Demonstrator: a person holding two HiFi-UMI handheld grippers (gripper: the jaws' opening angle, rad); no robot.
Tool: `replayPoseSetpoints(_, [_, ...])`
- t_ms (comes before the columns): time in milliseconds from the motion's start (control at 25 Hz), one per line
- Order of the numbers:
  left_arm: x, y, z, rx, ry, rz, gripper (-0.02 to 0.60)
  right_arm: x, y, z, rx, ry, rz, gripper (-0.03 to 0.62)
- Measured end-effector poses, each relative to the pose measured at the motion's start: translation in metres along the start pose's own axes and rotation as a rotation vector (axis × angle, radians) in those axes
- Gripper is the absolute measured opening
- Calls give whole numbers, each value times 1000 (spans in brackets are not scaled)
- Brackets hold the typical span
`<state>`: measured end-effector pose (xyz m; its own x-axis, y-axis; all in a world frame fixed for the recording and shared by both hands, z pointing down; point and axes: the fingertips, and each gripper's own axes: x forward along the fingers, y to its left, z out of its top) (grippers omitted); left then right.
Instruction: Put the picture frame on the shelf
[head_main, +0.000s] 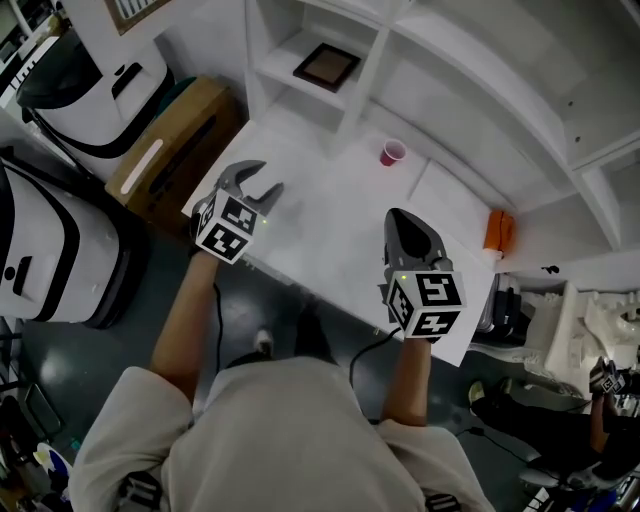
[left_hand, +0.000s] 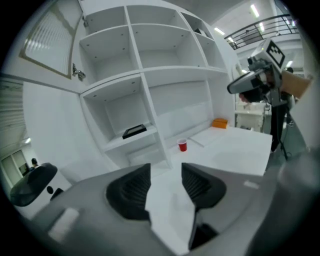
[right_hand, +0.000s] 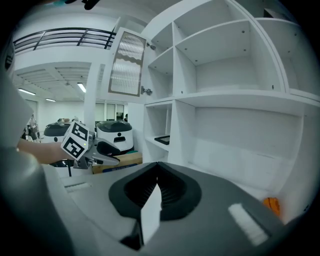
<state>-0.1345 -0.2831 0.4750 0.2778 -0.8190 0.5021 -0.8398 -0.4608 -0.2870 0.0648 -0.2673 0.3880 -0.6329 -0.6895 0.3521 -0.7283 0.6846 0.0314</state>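
A dark picture frame (head_main: 326, 66) lies flat on a low shelf of the white shelving unit (head_main: 372, 60); it also shows in the left gripper view (left_hand: 134, 131) and as a dark edge in the right gripper view (right_hand: 162, 140). My left gripper (head_main: 262, 190) hovers over the white table's left end, well short of the frame, its jaws partly apart with nothing between them (left_hand: 165, 172). My right gripper (head_main: 400, 222) is over the table's near right part, its jaws closed tip to tip and empty (right_hand: 157, 167). Each gripper shows in the other's view: the right gripper (left_hand: 250, 82) and the left gripper (right_hand: 107, 155).
A red cup (head_main: 392, 153) stands on the white table (head_main: 330, 225) near the shelf upright. An orange object (head_main: 498, 230) sits at the table's right end. A cardboard box (head_main: 175, 140) and white rounded machines (head_main: 60, 250) stand on the floor at the left.
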Motion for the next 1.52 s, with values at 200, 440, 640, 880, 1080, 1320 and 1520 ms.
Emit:
replayPoseSetpoints(200, [-41, -20, 4, 25, -80, 3, 101, -26, 35, -3, -24, -13, 4, 6])
replayPoseSetpoints(440, [-92, -37, 6, -13, -155, 20, 19, -62, 71, -3, -44, -39, -17, 6])
replayPoseSetpoints(640, [-129, -46, 8, -31, -201, 26, 3, -88, 93, -7, -36, -45, -32, 6])
replayPoseSetpoints(880, [-156, -58, 14, -40, -247, 23, 3, -105, 107, -9, -32, -47, -39, 6])
replayPoseSetpoints(1080, [-180, -77, 20, -67, -285, 35, 3, -118, 112, -8, -30, -62, -28, 6])
replayPoseSetpoints(1320, [-224, -108, 30, -66, -323, 70, 3, -153, 135, -2, -57, -100, 26, 6])
replayPoseSetpoints(1520, [-268, -142, 46, -59, -367, 119, 3, -200, 152, -8, -120, -109, 56, 6])
